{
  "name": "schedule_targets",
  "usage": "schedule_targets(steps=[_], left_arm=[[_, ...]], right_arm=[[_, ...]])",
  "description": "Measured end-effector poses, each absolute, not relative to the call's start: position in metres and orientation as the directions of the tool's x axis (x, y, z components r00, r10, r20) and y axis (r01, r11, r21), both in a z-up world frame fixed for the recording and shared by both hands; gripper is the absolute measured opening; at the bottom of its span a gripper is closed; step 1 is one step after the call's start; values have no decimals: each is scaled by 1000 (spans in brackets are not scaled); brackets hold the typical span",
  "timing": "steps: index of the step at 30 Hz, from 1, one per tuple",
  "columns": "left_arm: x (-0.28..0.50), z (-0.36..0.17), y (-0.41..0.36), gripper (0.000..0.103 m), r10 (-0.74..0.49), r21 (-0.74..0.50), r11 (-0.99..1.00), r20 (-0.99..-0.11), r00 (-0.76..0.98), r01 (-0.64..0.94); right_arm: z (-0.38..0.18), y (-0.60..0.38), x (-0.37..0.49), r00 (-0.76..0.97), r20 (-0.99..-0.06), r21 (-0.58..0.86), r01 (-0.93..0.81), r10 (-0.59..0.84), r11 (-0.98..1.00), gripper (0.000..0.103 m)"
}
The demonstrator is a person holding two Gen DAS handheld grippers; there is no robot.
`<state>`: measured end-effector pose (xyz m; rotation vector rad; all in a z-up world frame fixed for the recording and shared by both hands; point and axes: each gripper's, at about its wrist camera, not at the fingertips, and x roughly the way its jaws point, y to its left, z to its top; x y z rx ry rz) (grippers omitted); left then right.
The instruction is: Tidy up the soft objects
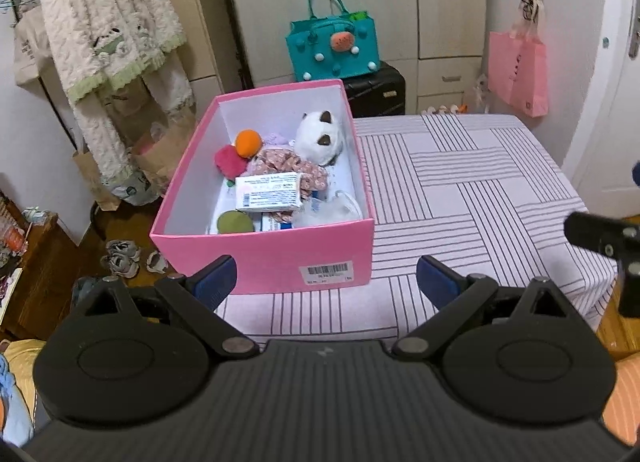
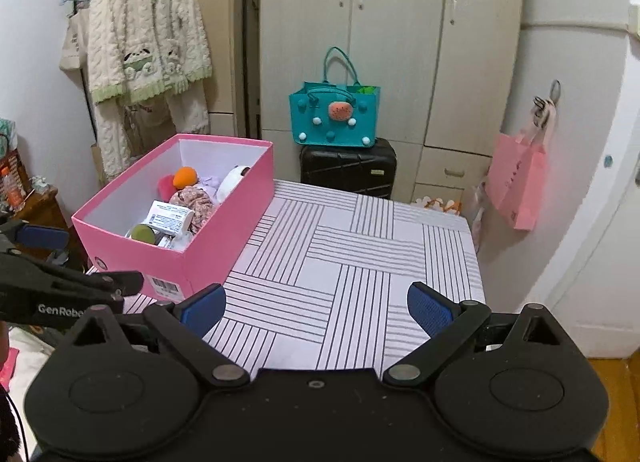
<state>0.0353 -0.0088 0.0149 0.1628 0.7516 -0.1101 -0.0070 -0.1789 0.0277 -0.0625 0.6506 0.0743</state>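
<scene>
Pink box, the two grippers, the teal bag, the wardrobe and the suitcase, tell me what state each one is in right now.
pink box: lid off, holding soft toys and packets
left gripper: open, holding nothing
right gripper: open, holding nothing
white plush: lying inside the box
teal bag: upright on the suitcase, top open
black suitcase: closed
wardrobe doors: shut
pink shopping bag: hanging from a hook

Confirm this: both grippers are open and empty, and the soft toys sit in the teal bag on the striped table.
Not quite. The soft toys sit in the pink box on the striped table, as the left wrist view shows; the teal bag stands behind on a black suitcase. The left gripper and right gripper are indeed open and empty.
</scene>
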Motion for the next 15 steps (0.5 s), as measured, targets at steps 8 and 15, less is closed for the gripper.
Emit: schedule_targets(steps=[8,15], left_arm=[[28,14,-1,98,-33,73,992,-659,751,107],[23,11,-3,98,-15,98,990,-627,779,98]], right_arm=[[26,-175,-26,825,-563,-9,-57,42,998,99],[17,-175,-15,821,-568,-61,17,-48,998,99]])
